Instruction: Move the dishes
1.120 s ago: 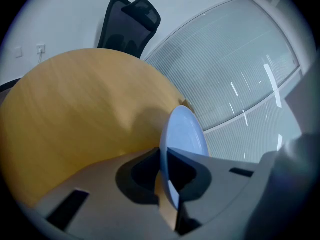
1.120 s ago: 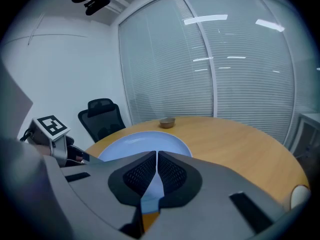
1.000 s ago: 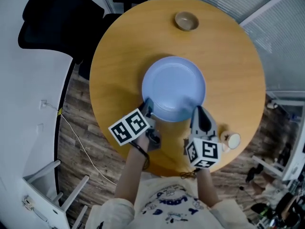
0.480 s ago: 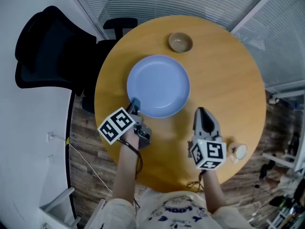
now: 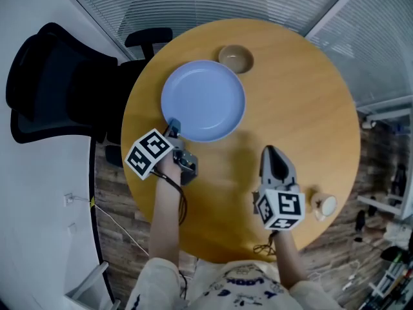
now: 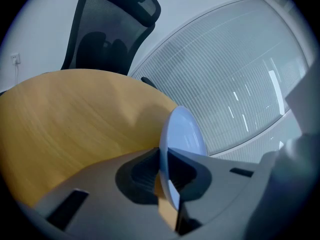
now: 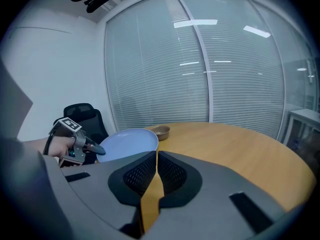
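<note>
A large pale blue plate (image 5: 203, 100) sits over the far left part of the round wooden table (image 5: 297, 108). My left gripper (image 5: 173, 128) is shut on the plate's near left rim; in the left gripper view the plate (image 6: 182, 131) stands edge-on between the jaws. My right gripper (image 5: 273, 154) hovers over the table's near right part, shut and empty, apart from the plate. In the right gripper view the plate (image 7: 127, 143) lies to the left with the left gripper (image 7: 98, 149) at its edge. A small tan bowl (image 5: 235, 58) sits just beyond the plate.
A black office chair (image 5: 58, 82) stands left of the table and a second chair (image 5: 147, 39) behind it. A small white object (image 5: 322, 205) lies near the table's right front edge. Glass walls with blinds (image 7: 200, 69) enclose the far side.
The left gripper has carried the plate away from me and leftward across the table, close to the tan bowl. The right gripper, earlier at the plate's near edge, now stands apart from it.
</note>
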A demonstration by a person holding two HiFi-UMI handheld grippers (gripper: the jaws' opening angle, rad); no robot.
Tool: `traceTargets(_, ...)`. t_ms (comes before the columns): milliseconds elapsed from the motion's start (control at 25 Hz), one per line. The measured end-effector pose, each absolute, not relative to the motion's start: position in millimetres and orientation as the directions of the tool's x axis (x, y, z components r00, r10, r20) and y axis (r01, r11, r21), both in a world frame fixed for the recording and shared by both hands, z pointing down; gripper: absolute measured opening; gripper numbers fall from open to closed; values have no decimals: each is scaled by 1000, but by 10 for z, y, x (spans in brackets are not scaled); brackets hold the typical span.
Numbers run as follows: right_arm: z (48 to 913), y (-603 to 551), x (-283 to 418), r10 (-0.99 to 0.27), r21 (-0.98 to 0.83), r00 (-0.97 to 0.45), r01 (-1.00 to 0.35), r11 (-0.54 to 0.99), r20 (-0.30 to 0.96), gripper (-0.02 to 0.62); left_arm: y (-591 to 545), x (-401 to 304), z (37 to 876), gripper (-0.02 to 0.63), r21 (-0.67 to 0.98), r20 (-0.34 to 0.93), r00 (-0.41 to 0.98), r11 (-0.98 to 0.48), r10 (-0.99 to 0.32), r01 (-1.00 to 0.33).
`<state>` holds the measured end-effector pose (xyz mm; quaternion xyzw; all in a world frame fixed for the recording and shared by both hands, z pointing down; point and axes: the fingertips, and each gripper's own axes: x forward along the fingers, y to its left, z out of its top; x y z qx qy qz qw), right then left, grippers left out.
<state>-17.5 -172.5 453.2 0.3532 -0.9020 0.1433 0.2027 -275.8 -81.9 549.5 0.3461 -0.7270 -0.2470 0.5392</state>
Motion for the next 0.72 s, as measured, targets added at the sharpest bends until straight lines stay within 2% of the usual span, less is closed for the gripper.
traceTargets(720,4805,-1644,-304,-544,-128,-663,-686,716,514,14,-634,-2813,5795,23,742,629,-154,648,-762,-175)
